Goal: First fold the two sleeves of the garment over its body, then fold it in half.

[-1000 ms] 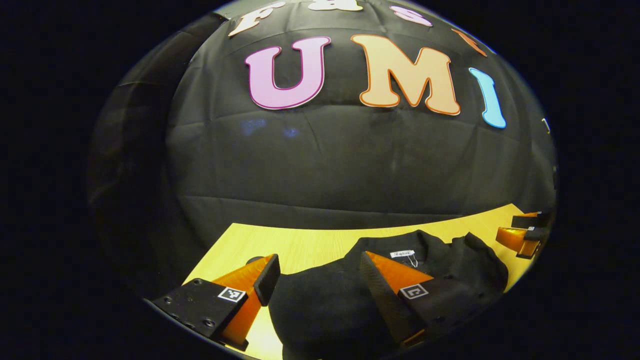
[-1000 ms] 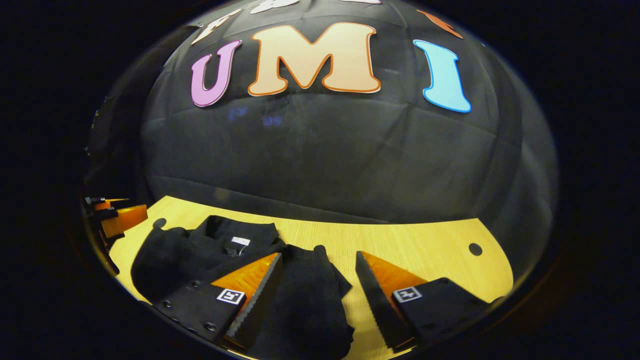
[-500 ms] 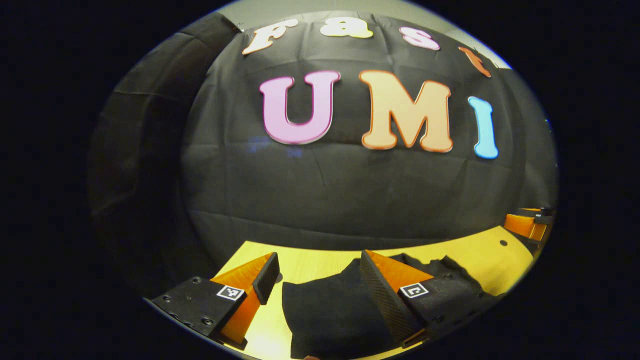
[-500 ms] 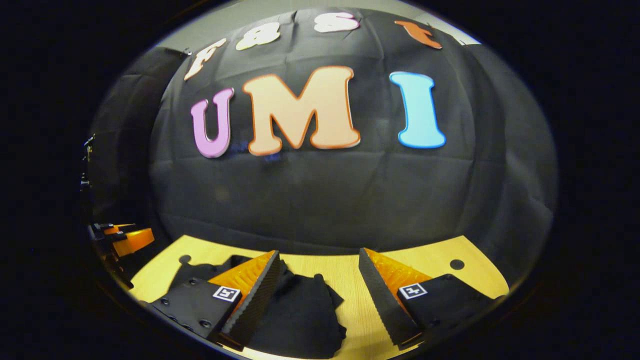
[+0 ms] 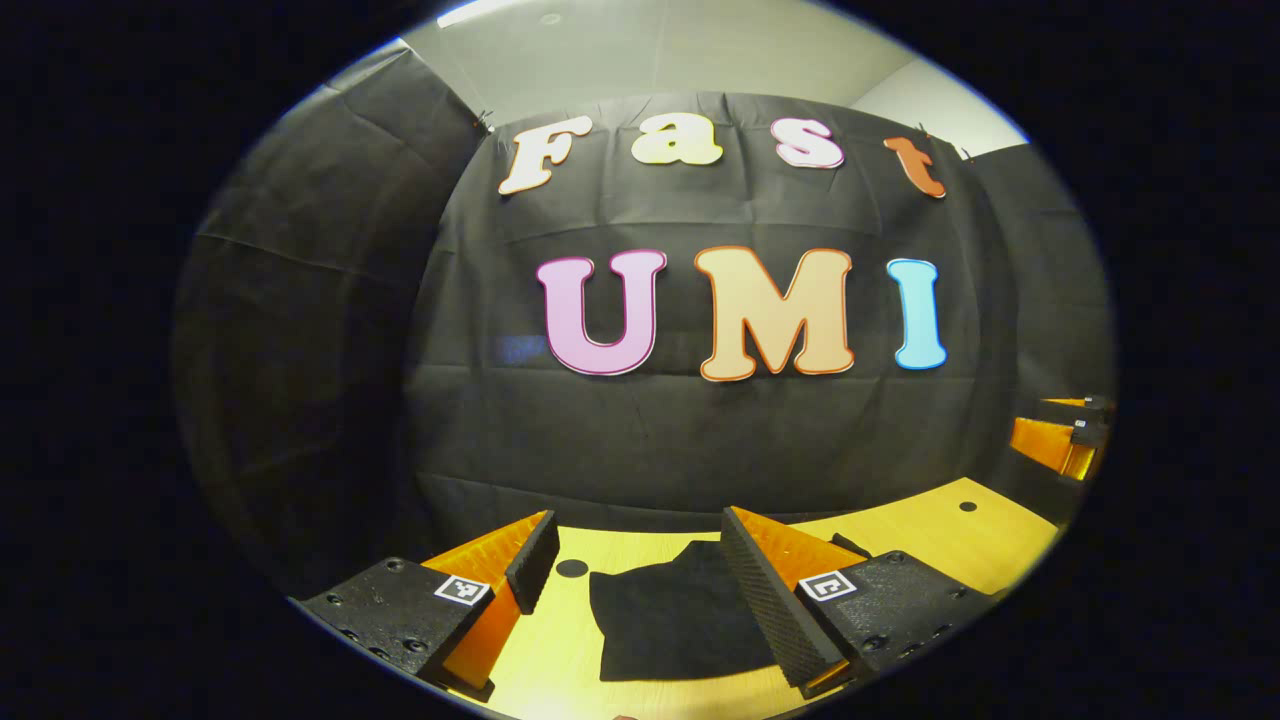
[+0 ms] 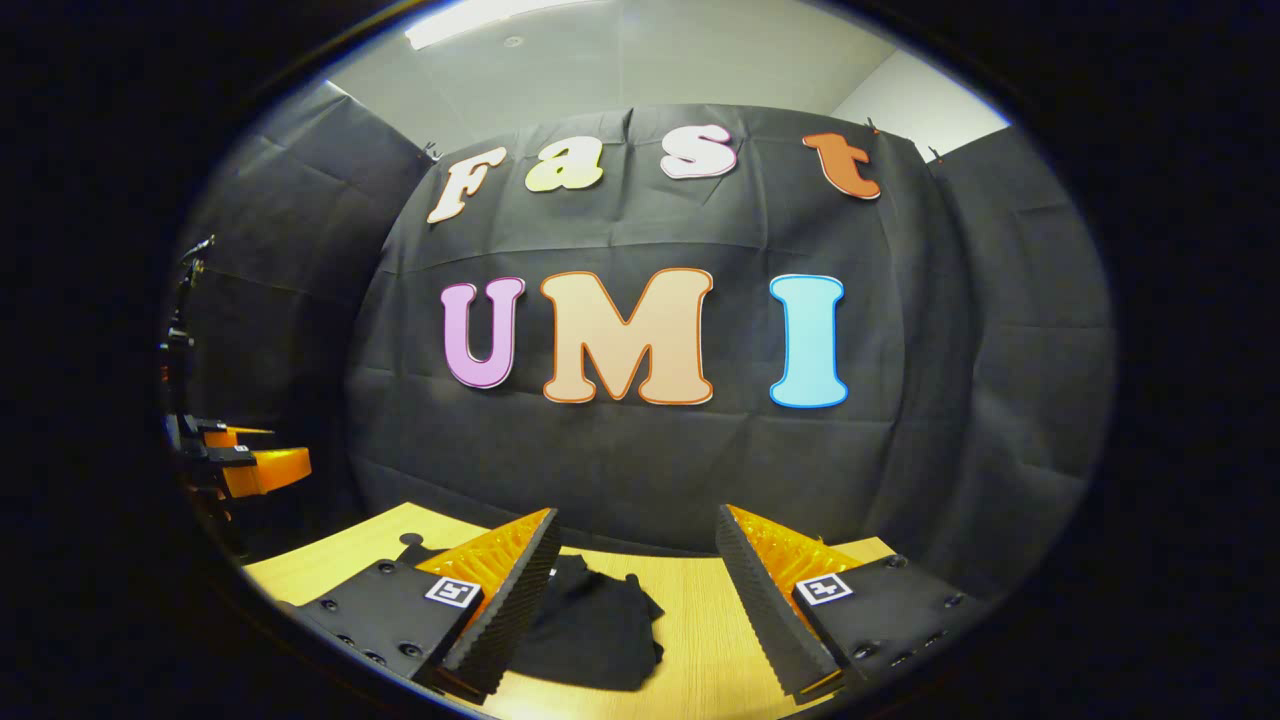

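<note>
Garment (image 5: 680, 610) lies folded, seemingly untouched, on table (image 5: 940, 520) beneath both wide-apart tools (image 5: 630, 575) (image 6: 635, 585).

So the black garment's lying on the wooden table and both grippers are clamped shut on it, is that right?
Not quite. The black garment does lie on the wooden table, but neither gripper is shut on it. The left gripper view shows the left gripper with its fingers spread wide and apart from the cloth, and the right gripper view shows the right gripper just as open.
</note>
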`<state>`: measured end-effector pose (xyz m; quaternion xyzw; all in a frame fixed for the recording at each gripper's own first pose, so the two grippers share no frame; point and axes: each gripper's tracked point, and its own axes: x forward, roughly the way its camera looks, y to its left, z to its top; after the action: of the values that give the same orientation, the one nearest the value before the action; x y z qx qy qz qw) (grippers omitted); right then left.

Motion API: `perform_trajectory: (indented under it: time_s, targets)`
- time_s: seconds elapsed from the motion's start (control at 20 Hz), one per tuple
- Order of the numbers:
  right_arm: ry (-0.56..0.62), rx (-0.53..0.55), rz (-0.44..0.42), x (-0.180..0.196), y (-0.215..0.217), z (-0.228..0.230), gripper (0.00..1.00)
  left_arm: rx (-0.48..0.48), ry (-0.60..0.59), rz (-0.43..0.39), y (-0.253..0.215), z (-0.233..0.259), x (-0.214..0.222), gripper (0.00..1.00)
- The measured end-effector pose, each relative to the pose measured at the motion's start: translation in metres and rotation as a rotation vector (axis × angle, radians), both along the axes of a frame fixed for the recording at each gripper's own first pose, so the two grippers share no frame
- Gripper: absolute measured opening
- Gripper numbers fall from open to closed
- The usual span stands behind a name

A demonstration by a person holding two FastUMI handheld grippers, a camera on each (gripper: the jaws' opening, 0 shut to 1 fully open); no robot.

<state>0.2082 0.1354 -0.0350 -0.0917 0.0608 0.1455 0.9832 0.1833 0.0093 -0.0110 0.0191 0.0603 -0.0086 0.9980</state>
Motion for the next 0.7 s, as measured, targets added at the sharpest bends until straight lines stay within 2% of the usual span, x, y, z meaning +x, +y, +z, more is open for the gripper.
perform_trajectory:
  time_s: [0.05,0.1,0.35,0.55,0.7]
  targets:
    - [-0.003,0.005,0.005,-0.015,-0.002,0.0,0.98,0.01,-0.017,0.0,-0.003,0.008,-0.015,0.93]
    - [-0.005,0.01,0.004,-0.03,-0.006,0.0,0.99,0.019,-0.033,0.01,-0.002,0.014,-0.029,0.99]
    - [0.012,0.06,-0.005,-0.088,-0.025,-0.013,1.0,0.024,-0.043,0.038,-0.009,0.014,-0.085,0.99]
    - [0.043,0.107,-0.039,-0.12,-0.048,-0.026,1.0,-0.007,0.005,0.077,-0.01,-0.004,-0.128,0.99]
    - [0.049,0.104,-0.063,-0.138,-0.064,-0.033,0.99,-0.015,0.028,0.097,-0.01,-0.014,-0.15,0.99]
